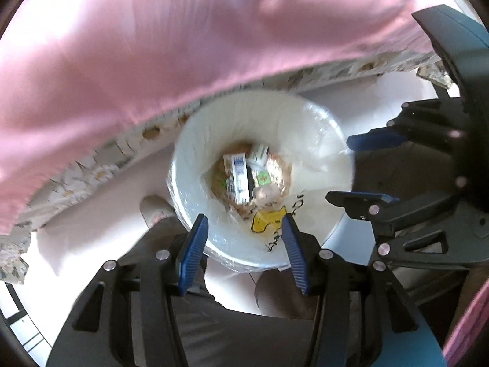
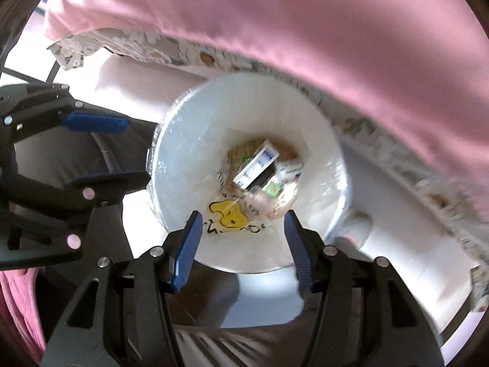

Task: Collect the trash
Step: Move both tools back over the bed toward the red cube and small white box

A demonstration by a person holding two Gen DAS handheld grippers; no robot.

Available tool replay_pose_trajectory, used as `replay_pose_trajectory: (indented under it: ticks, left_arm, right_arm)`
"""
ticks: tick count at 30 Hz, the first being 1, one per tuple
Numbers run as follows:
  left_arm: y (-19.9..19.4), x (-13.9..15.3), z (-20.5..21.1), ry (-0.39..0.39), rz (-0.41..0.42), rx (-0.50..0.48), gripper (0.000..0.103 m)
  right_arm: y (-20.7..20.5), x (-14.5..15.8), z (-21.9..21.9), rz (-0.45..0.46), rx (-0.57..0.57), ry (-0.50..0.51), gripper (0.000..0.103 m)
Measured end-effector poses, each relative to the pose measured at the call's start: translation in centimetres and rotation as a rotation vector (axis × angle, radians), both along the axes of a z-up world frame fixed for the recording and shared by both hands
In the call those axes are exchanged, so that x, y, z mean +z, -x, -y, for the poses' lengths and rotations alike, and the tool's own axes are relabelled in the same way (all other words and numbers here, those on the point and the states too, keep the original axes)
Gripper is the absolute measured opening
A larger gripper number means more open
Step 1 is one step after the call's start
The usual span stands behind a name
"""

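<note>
A white round trash bin [image 1: 308,122] lined with a clear plastic bag stands on the floor below both grippers; it also shows in the right wrist view [image 2: 183,140]. At its bottom lie a white and blue carton [image 1: 240,174], small wrappers and a yellow cartoon print on plastic [image 1: 269,218]. The carton shows in the right wrist view [image 2: 258,165] too. My left gripper [image 1: 244,223] is open and empty above the bin's near rim. My right gripper [image 2: 243,220] is open and empty above the near rim, and shows in the left wrist view [image 1: 363,168].
A pink sheet [image 1: 152,30] over a floral-edged bed [image 1: 101,168] runs close behind the bin. The white floor [image 1: 91,223] surrounds the bin. The person's grey trouser legs [image 1: 244,330] and a slippered foot [image 1: 156,211] are near the bin.
</note>
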State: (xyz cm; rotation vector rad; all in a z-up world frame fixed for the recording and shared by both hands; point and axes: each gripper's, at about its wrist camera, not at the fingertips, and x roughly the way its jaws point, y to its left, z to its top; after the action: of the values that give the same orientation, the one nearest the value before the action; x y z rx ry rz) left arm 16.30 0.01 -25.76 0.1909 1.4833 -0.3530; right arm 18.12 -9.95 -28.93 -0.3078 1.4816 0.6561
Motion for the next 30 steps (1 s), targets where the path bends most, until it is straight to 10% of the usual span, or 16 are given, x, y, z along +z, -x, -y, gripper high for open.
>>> replay_pose_trajectory:
  ticks: [30]
  left_arm:
    - [-5.3, 19.5, 0.4, -0.071, 0.442, 0.035, 0.084]
  right_arm:
    - [-6.8, 24.6, 5.8, 0.419, -0.075, -0.092, 0.075]
